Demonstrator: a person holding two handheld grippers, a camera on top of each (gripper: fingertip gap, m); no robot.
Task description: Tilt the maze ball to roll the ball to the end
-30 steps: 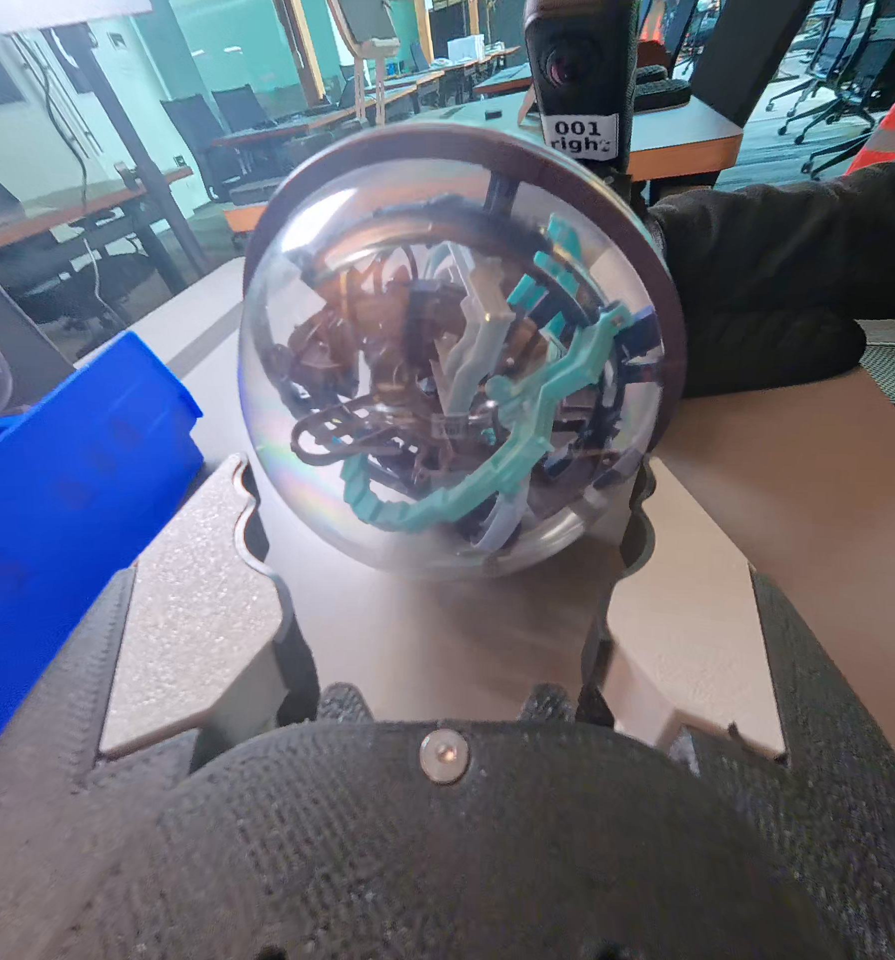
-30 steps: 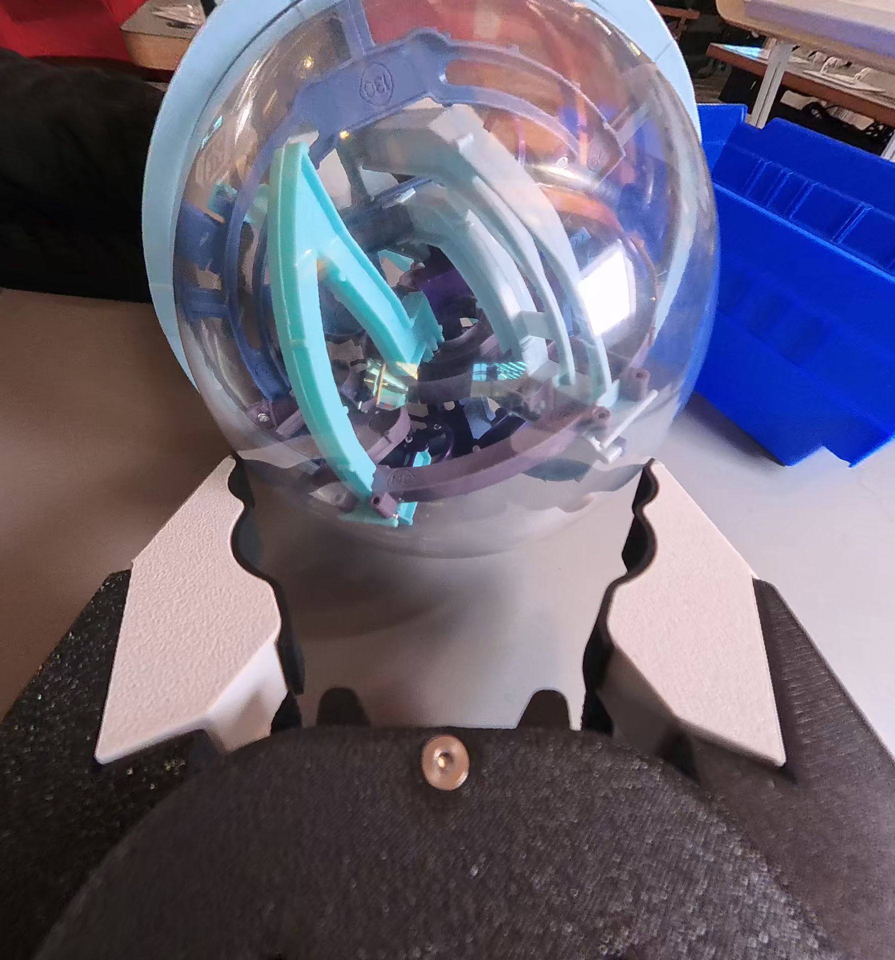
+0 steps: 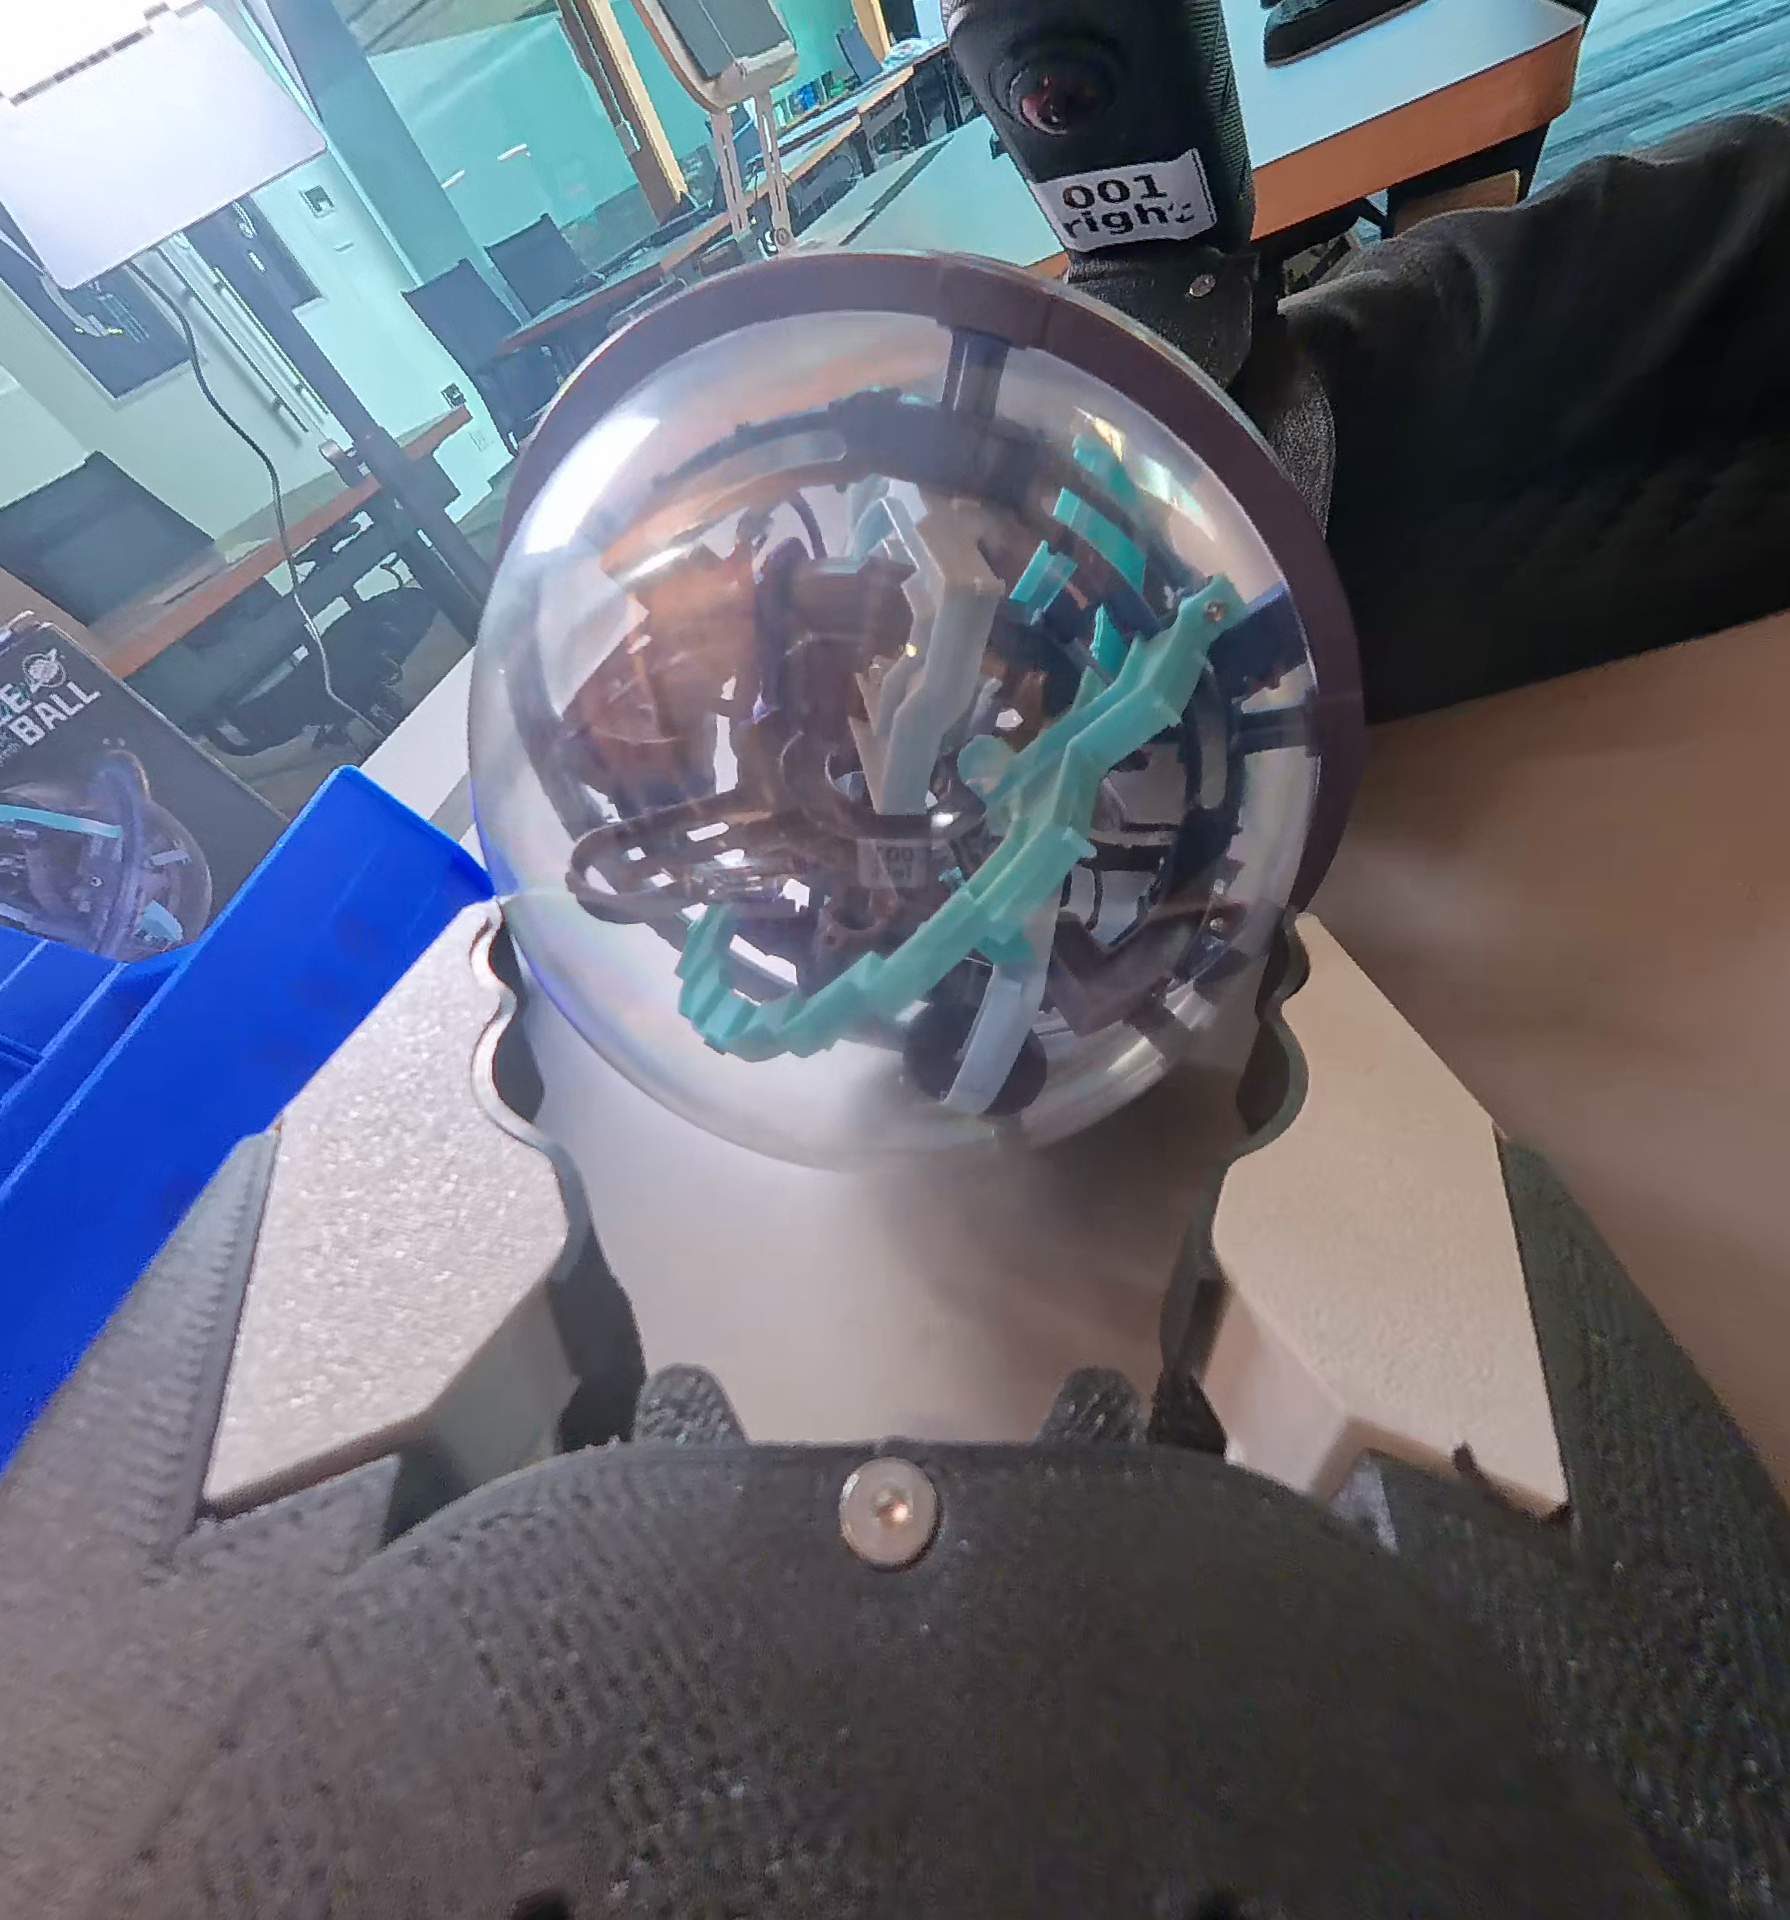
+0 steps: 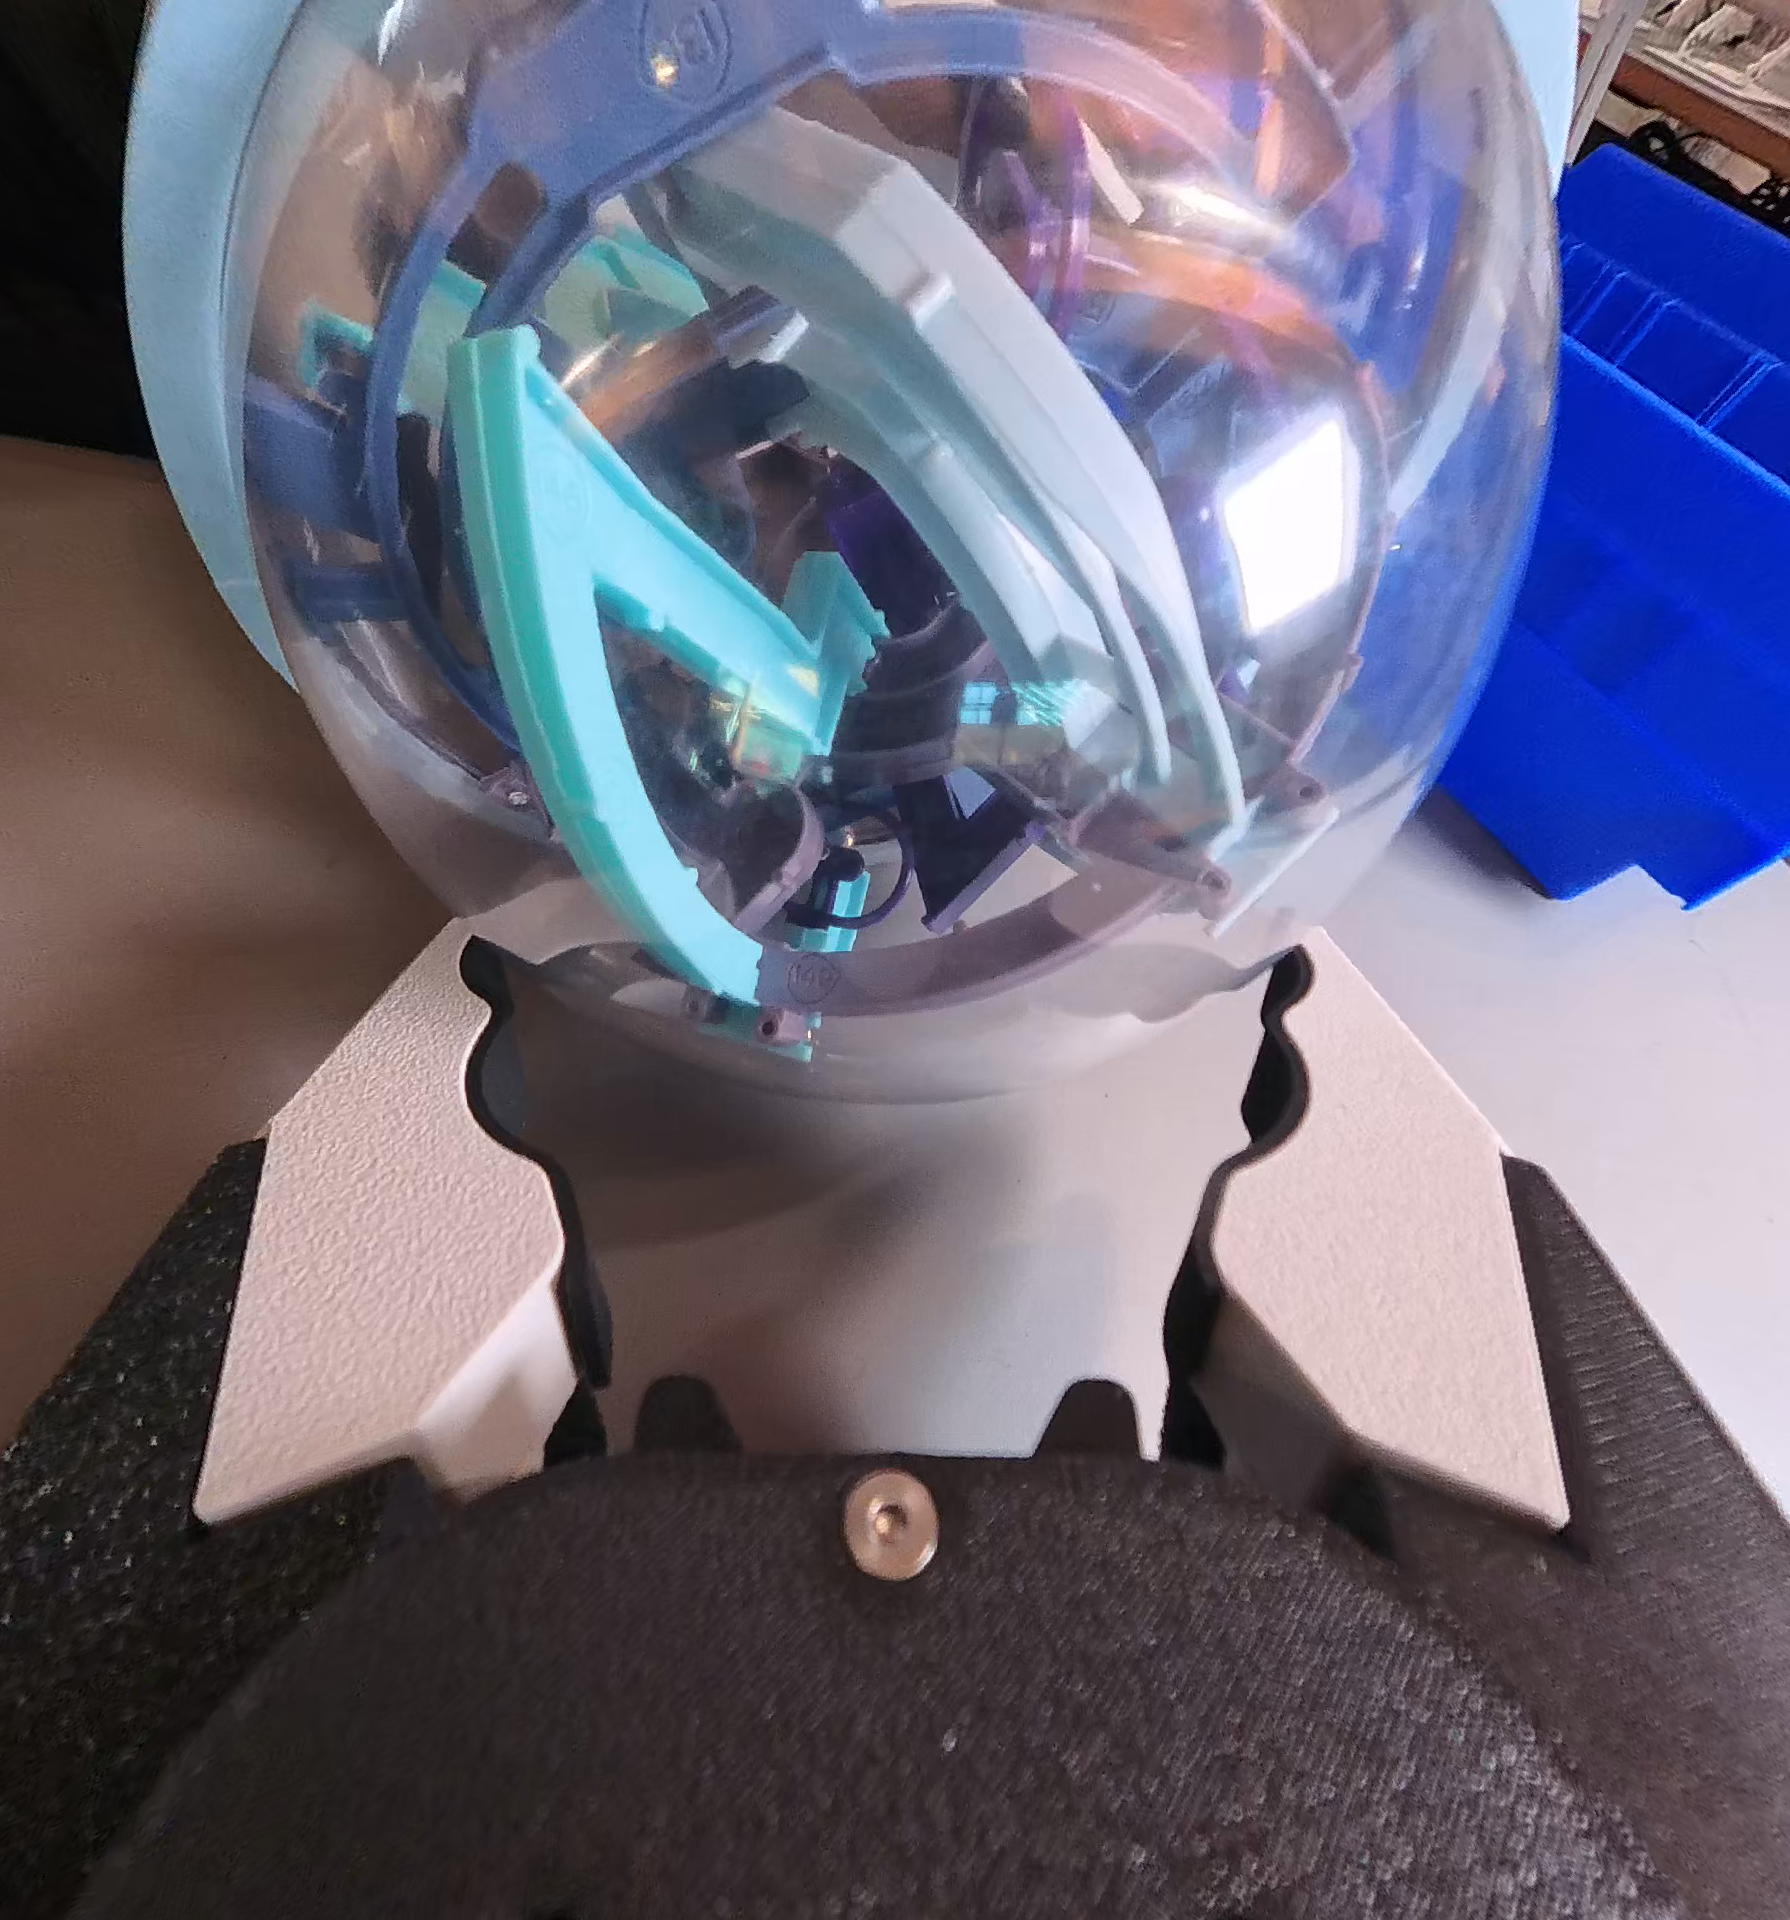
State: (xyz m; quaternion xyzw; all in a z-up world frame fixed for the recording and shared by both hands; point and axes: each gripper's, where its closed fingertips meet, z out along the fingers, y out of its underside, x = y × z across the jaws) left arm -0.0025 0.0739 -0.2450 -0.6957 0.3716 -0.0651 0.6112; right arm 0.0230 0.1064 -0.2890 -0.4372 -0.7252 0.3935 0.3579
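Note:
The maze ball [image 3: 912, 748] is a clear sphere with teal, brown and pale tracks inside and a dark rim band. It sits between the fingertips of my left gripper [image 3: 886, 966], whose pale fingers [image 3: 392, 1143] touch its lower sides. In the right wrist view the same ball [image 4: 849, 520] fills the upper frame, and my right gripper [image 4: 880, 977] grips it from the opposite side, fingers [image 4: 392, 1143] against the shell. The right gripper's black body [image 3: 1109, 125] shows behind the ball in the left wrist view. I cannot make out the small ball inside.
A blue bin [image 3: 143, 1039] stands close beside the ball, also in the right wrist view [image 4: 1701, 520]. The maze ball's box [image 3: 49, 790] stands behind the bin. A dark sleeve [image 3: 1597, 416] lies on the tan table [image 3: 1597, 935]. Desks and chairs stand farther back.
Both grippers have tilted with the ball held between them. The tracks inside have turned a little and the ball looms larger in the right wrist view. Both grasps stay on it.

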